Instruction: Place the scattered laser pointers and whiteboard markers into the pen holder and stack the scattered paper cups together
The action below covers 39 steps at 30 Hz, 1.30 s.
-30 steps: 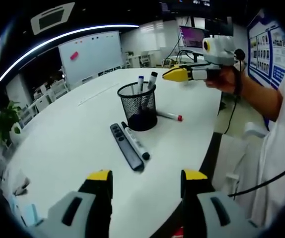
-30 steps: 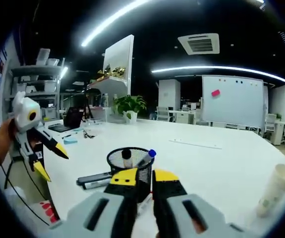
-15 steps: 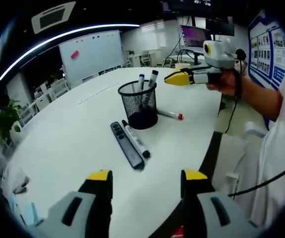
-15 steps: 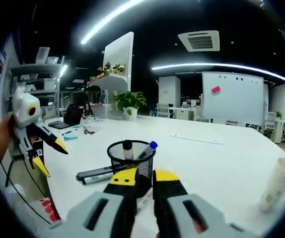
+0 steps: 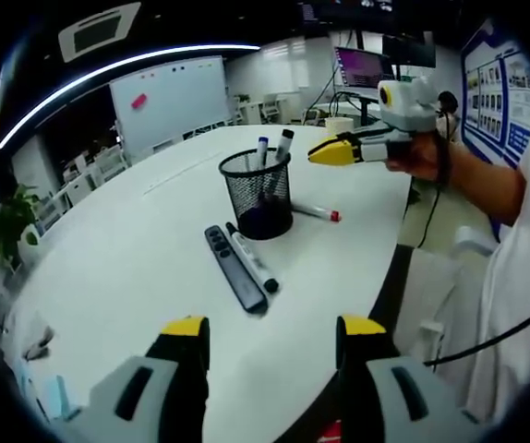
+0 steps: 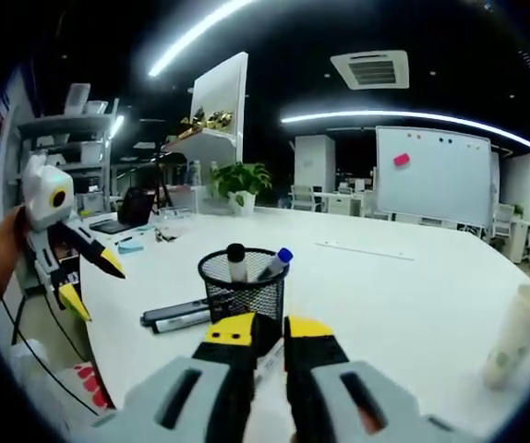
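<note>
Holder [image 5: 257, 195] stands mid-worktop [image 5: 136, 249] with two markers inside; a pointer [image 5: 234, 270] and marker [image 5: 252, 261] lie just near it, another marker [image 5: 317, 214] right. Cups [image 6: 514, 345] sit far right. Left claw [image 5: 272, 332] released; right claw [image 6: 257, 332] nearly clenched, empty.

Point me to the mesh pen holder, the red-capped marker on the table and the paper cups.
Pen holder [image 5: 263, 198], left gripper view, on its mesh wall.
Red-capped marker [image 5: 317, 213], left gripper view, mid-barrel.
Paper cups [image 6: 516, 336], right gripper view, on the side of the stack.
</note>
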Each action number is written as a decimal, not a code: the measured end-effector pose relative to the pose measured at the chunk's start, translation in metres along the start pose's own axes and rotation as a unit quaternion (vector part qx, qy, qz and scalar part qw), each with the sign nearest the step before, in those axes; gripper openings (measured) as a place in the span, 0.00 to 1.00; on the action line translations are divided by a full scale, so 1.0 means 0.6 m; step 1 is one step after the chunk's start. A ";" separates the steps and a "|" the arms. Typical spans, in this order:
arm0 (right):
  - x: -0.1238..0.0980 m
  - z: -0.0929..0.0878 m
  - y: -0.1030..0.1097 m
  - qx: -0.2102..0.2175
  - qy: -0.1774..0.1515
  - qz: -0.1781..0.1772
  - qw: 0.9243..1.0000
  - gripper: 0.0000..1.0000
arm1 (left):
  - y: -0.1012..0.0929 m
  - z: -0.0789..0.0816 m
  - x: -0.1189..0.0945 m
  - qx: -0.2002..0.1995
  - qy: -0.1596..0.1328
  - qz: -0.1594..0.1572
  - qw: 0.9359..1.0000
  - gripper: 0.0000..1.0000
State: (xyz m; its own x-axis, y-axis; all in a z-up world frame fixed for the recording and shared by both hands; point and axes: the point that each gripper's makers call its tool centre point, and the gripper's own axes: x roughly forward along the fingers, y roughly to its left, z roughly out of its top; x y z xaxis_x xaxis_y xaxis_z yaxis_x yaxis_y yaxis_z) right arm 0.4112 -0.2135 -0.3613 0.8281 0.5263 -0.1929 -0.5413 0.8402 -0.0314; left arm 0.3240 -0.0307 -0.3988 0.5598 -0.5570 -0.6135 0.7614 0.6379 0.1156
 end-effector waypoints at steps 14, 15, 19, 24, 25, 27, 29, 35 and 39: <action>0.003 -0.016 0.000 0.007 0.011 -0.002 1.000 0.12 | -0.001 -0.006 0.002 -0.004 0.003 -0.001 1.000 0.55; 0.003 -0.017 0.000 0.008 0.012 -0.002 1.000 0.12 | -0.001 -0.007 0.002 -0.004 0.004 -0.001 1.000 0.55; 0.003 -0.022 0.000 0.011 0.014 -0.002 1.000 0.12 | -0.001 -0.007 0.003 -0.004 0.004 -0.001 1.000 0.55; 0.002 -0.027 0.000 0.012 0.017 -0.003 1.000 0.13 | -0.001 -0.006 0.002 -0.004 0.004 -0.001 1.000 0.55; 0.002 -0.028 0.000 0.012 0.017 -0.003 1.000 0.13 | -0.001 -0.007 0.002 -0.004 0.005 -0.001 1.000 0.55; 0.000 -0.026 -0.002 0.012 0.014 -0.007 1.000 0.13 | -0.002 -0.007 0.003 -0.003 0.006 -0.001 1.000 0.55; -0.002 -0.023 -0.004 0.015 0.010 -0.008 1.000 0.13 | -0.003 -0.007 0.003 -0.003 0.007 -0.002 1.000 0.55; 0.000 -0.028 -0.001 0.019 0.015 -0.008 1.000 0.13 | -0.003 -0.008 0.002 -0.003 0.008 -0.001 1.000 0.55; -0.001 -0.034 0.001 0.022 0.018 -0.007 1.000 0.13 | -0.003 -0.009 0.000 -0.003 0.008 0.001 1.000 0.55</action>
State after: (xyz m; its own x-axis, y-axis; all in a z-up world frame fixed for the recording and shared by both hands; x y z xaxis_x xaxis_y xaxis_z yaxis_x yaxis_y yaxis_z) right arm 0.4077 -0.2159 -0.3812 0.8290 0.5106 -0.2283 -0.5226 0.8525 0.0089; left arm 0.3209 -0.0292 -0.4033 0.5551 -0.5474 -0.6263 0.7586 0.6420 0.1113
